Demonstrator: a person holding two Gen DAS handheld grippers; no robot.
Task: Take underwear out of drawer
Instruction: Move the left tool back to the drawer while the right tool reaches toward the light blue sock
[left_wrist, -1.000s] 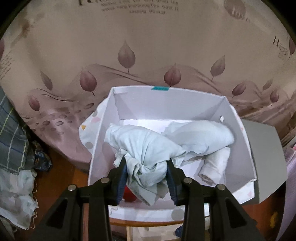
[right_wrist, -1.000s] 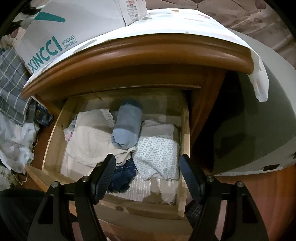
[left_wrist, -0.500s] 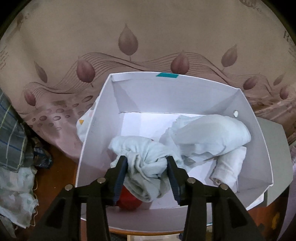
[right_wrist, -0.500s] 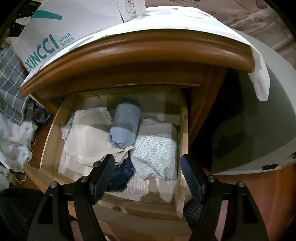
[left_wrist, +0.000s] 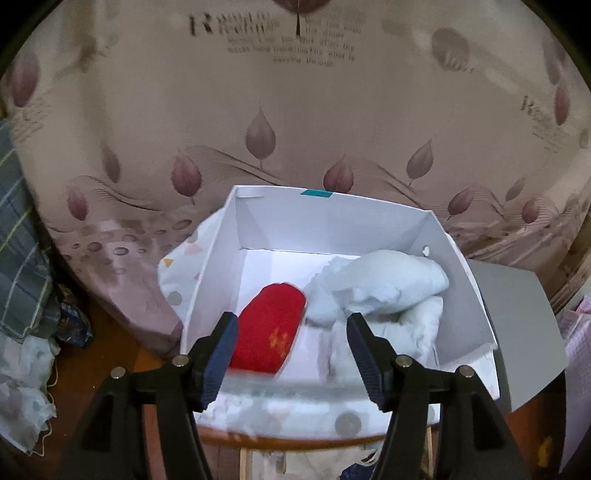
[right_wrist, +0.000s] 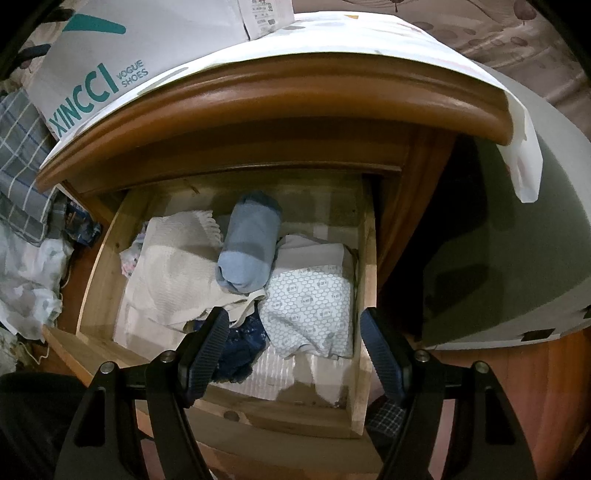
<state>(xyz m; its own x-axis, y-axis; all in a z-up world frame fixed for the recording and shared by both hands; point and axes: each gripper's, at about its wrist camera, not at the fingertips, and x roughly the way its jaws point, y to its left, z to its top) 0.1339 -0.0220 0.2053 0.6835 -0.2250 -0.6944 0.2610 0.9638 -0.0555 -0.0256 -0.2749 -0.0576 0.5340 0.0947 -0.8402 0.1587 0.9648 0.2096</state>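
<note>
In the left wrist view my left gripper (left_wrist: 291, 321) hovers over the near end of a white shoebox (left_wrist: 332, 221). Its jaws are opening and nothing is between them. Inside the box lie a red folded piece (left_wrist: 273, 328) and a heap of pale blue underwear (left_wrist: 384, 280) at the right. In the right wrist view my right gripper (right_wrist: 295, 314) hangs open and empty above the pulled-out wooden drawer (right_wrist: 99, 258). The drawer holds a rolled blue piece (right_wrist: 251, 243), a white hexagon-patterned piece (right_wrist: 310, 306), a cream knit cloth (right_wrist: 173, 269) and a dark blue piece (right_wrist: 243, 343).
The shoebox stands on a dotted cloth (left_wrist: 177, 266) on top of the wooden nightstand (right_wrist: 280, 99), against a bed with a leaf-print cover (left_wrist: 295, 129). A grey lid (left_wrist: 524, 332) lies to the right. Loose clothes (right_wrist: 26, 280) are piled on the floor at the left.
The left jaws have spread and let go of the pale blue garment, which now lies in the box. The gripper has drawn back, and the red piece shows. The right gripper has not moved.
</note>
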